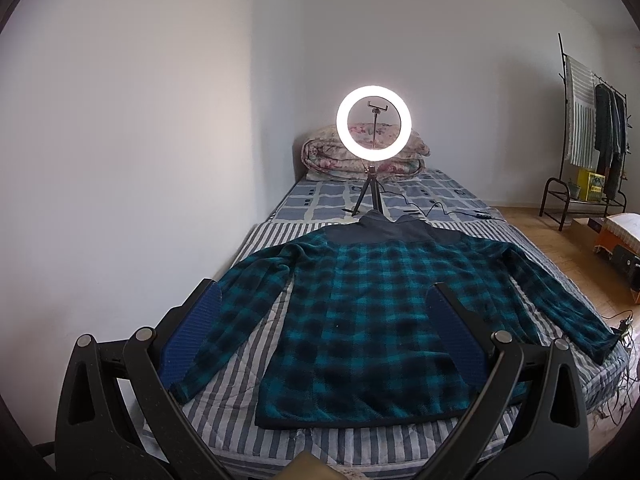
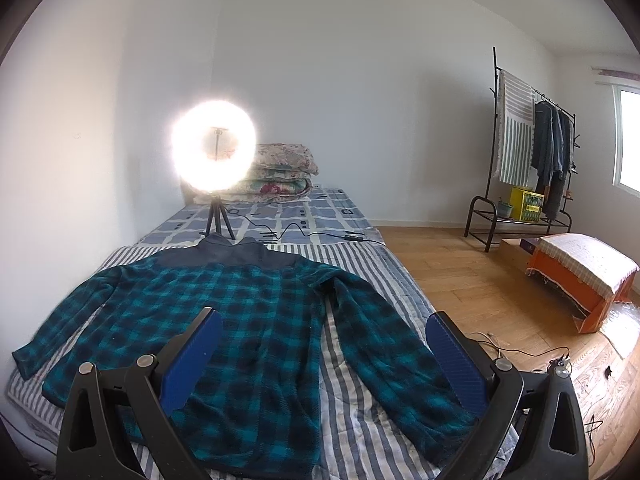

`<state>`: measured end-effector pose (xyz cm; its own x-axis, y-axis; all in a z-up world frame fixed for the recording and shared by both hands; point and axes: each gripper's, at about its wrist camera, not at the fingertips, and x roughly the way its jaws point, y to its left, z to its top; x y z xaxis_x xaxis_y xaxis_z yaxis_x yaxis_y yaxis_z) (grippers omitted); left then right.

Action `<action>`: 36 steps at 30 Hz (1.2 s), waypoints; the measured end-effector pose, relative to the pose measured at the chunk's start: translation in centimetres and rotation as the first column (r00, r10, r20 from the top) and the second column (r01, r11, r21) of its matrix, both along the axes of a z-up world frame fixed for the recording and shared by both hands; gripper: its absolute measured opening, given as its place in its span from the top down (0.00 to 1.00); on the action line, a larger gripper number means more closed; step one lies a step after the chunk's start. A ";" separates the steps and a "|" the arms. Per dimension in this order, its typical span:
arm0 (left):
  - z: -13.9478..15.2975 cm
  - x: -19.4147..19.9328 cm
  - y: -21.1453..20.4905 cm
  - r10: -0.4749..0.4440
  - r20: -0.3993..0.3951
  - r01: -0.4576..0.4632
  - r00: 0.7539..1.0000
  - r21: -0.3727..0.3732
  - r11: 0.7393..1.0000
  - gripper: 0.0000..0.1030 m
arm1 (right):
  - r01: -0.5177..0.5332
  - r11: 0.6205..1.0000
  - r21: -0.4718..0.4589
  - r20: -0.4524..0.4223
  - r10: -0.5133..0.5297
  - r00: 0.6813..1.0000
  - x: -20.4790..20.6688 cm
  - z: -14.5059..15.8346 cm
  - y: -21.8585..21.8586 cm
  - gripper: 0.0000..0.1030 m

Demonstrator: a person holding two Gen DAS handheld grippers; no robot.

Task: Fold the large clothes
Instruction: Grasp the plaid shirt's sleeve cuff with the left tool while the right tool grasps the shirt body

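Teal plaid fleece jacket (image 1: 360, 320) flat on striped bed (image 1: 248, 432), both tools (image 1: 324, 300) (image 2: 324, 328) spread wide

Both views show strong fisheye distortion, with dark vignetted corners and bowed walls. The ring light (image 1: 373, 123) reads as a clean ring in the left wrist view but blooms into heavy glare in the right wrist view. Daylight enters from the window (image 2: 629, 140); focus is sharp and shadows soft.
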<state>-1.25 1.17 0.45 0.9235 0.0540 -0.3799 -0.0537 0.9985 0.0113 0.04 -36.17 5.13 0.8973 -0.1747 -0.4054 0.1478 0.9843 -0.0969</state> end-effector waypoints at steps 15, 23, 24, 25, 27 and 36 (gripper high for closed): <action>-3.0 0.8 5.2 0.118 -0.061 -0.118 0.991 0.010 0.993 0.00 | -0.128 0.991 -0.031 -0.034 0.127 0.991 2.7 -0.6 5.6 0.00; -6.3 -0.1 9.1 0.163 -0.150 -0.165 0.975 0.001 0.986 0.03 | -0.340 0.940 0.032 -0.038 0.341 0.939 5.5 -1.6 11.1 0.00; -6.7 -0.2 9.5 0.169 -0.160 -0.172 0.973 -0.003 0.985 0.06 | -0.368 0.929 0.045 -0.049 0.370 0.928 6.0 -1.8 12.0 0.00; -7.2 -0.4 10.0 0.173 -0.171 -0.178 0.970 -0.010 0.984 0.08 | -0.402 0.914 0.058 -0.068 0.406 0.912 6.7 -1.9 13.1 0.00; -8.0 -0.7 11.0 0.181 -0.198 -0.189 0.963 -0.024 0.982 0.15 | -0.469 0.881 0.067 -0.109 0.474 0.874 8.0 -2.3 15.5 0.01; -10.5 -1.5 13.6 0.179 -0.268 -0.204 0.947 -0.070 0.976 0.43 | -0.685 0.723 0.092 -0.268 0.680 0.682 13.1 -5.3 27.1 0.15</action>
<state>-2.73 14.73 -10.09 0.7684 0.1716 -0.6166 -0.2517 0.9668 -0.0447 13.16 -9.09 -0.14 0.6280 0.4350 -0.6453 -0.5979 0.8004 -0.0423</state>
